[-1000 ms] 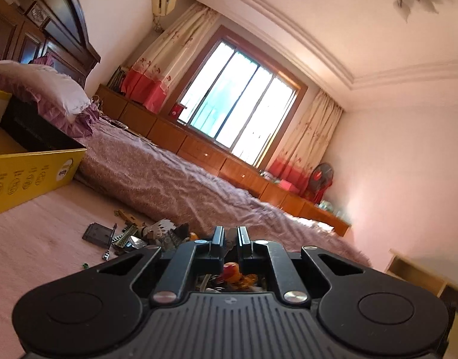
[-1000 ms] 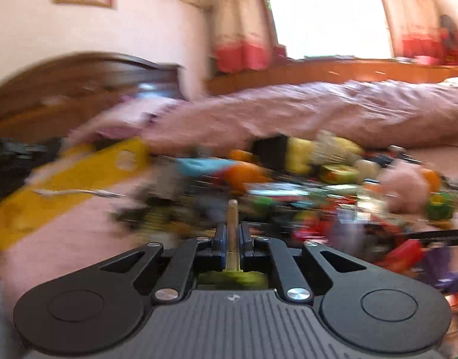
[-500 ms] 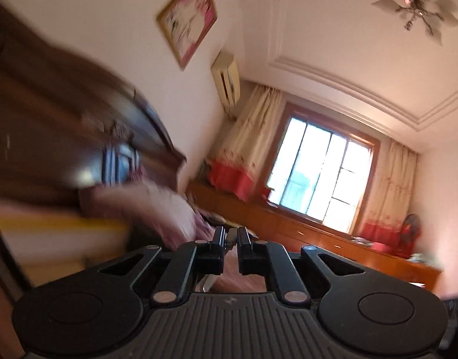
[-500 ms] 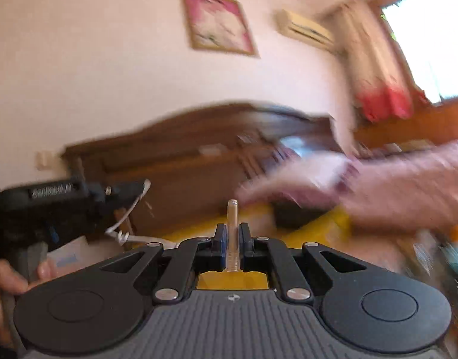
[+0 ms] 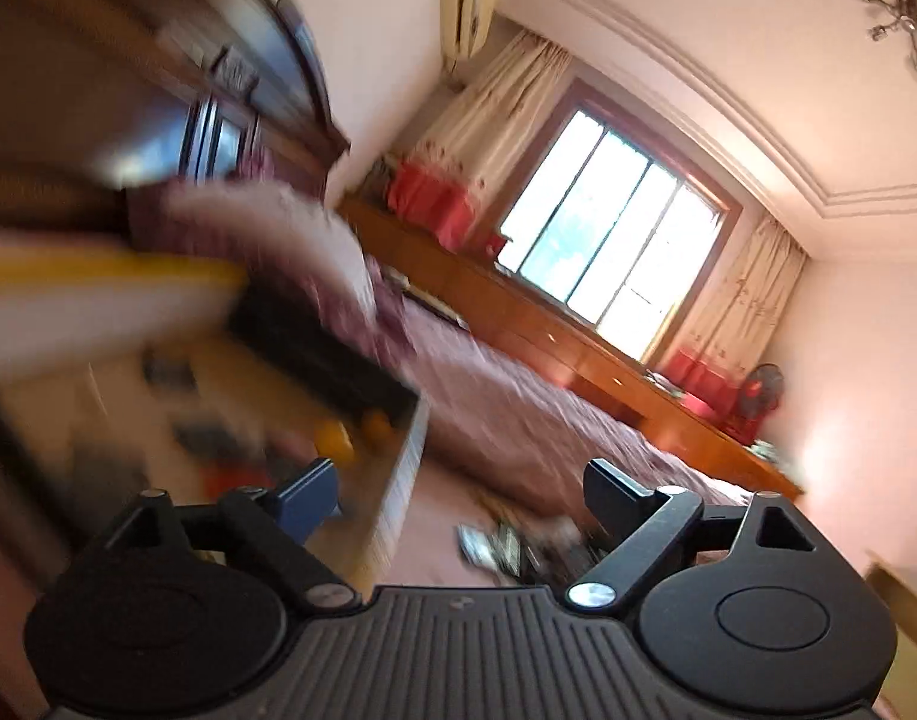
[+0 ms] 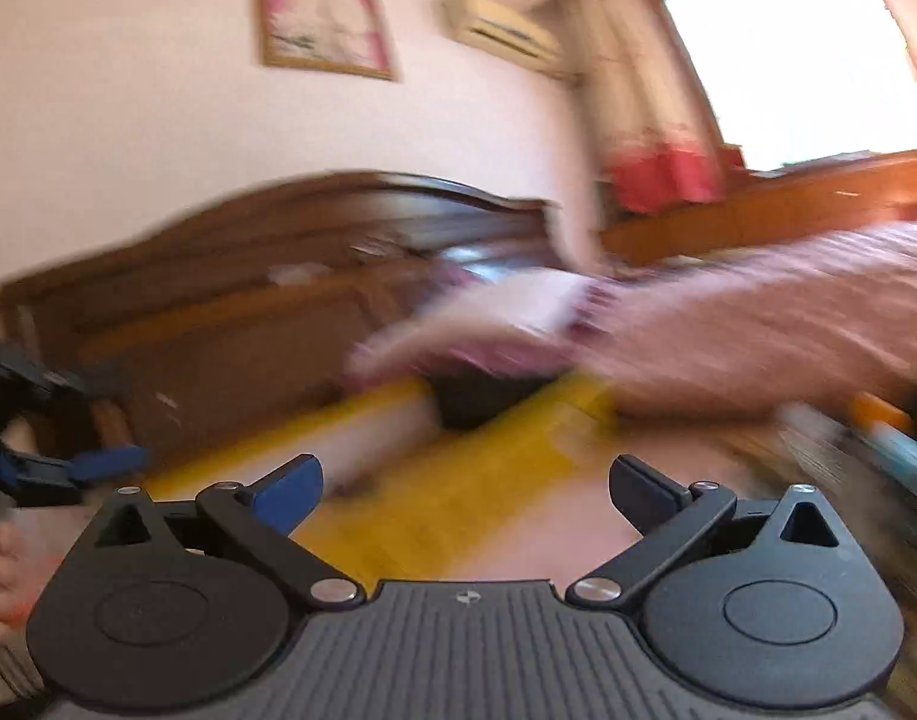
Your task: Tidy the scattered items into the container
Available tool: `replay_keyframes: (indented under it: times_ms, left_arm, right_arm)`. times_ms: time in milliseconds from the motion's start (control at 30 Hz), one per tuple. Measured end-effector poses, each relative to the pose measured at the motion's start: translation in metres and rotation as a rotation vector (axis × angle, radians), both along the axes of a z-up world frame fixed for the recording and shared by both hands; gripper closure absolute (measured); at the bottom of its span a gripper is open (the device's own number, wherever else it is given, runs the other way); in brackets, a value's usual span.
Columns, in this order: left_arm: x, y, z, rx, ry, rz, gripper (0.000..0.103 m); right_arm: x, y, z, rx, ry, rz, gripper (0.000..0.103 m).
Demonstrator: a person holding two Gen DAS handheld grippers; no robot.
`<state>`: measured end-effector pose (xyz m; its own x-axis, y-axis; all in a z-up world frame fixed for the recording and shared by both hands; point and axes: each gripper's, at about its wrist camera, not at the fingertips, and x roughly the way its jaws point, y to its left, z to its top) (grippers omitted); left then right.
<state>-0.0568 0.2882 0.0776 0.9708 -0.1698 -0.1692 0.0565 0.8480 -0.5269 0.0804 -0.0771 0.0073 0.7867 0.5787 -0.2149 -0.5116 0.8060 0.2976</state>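
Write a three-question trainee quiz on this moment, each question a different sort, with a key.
1. True or false: the left gripper is clamped on an item.
2. Multiple choice: the right gripper hovers over A) the yellow box B) the window C) the fan.
3. Fill in: on the wall above the headboard hangs a framed ____.

Key: 1 false, its jaws stand wide apart and empty; 2 A; 3 picture.

Blurred yellow-rimmed box (image 5: 398, 474) on the floor, small blurred items (image 5: 332, 438) inside.
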Motion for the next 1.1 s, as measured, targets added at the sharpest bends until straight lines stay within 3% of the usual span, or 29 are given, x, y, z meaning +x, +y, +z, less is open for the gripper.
replay_keyframes:
  times_ms: [100, 233, 333, 467, 533, 600, 733, 800, 933, 1100]
  left_arm:
    - [-0.012, -0.048, -0.028, -0.033, -0.006, -0.073, 0.005]
    - [-0.005, -0.106, -0.045, 0.012, 0.049, -0.22, 0.004]
    - [0.002, -0.134, -0.048, 0.042, 0.072, -0.235, 0.004]
    - [0.014, -0.136, -0.052, -0.006, 0.043, -0.221, 0.004]
    - [0.031, -0.152, -0.055, 0.037, 0.062, -0.136, 0.004]
    - [0.03, -0.166, -0.047, 0.134, 0.063, -0.029, 0.004]
    - [0.023, -0.218, -0.031, 0.46, 0.023, 0.157, 0.001]
    - [0.016, -0.239, -0.032, 0.556, 0.01, 0.263, 0.001]
    - [0.006, -0.249, -0.032, 0.684, 0.051, 0.424, 0.001]
    - [-0.026, -0.226, -0.034, 0.682, 0.081, 0.59, 0.001]
  right_arm:
    - [-0.03, -0.058, -0.036, -0.061, 0.088, -0.063, 0.0]
    - [-0.059, -0.116, -0.051, -0.101, 0.082, -0.162, 0.0]
    - [-0.061, -0.137, -0.048, -0.126, 0.083, -0.252, 0.0]
    - [-0.058, -0.163, -0.037, -0.122, 0.027, -0.283, 0.0]
    - [-0.057, -0.173, -0.028, -0.135, -0.008, -0.321, 0.0]
    - [-0.059, -0.185, -0.021, -0.11, -0.023, -0.365, 0.0]
    - [-0.059, -0.201, -0.021, 0.001, 0.006, -0.355, 0.0]
    - [-0.053, -0.197, -0.026, 0.074, 0.033, -0.268, 0.0]
    - [-0.057, -0.171, -0.035, 0.165, 0.086, 0.05, 0.0]
    - [-0.074, -0.125, -0.046, 0.112, 0.089, 0.253, 0.0]
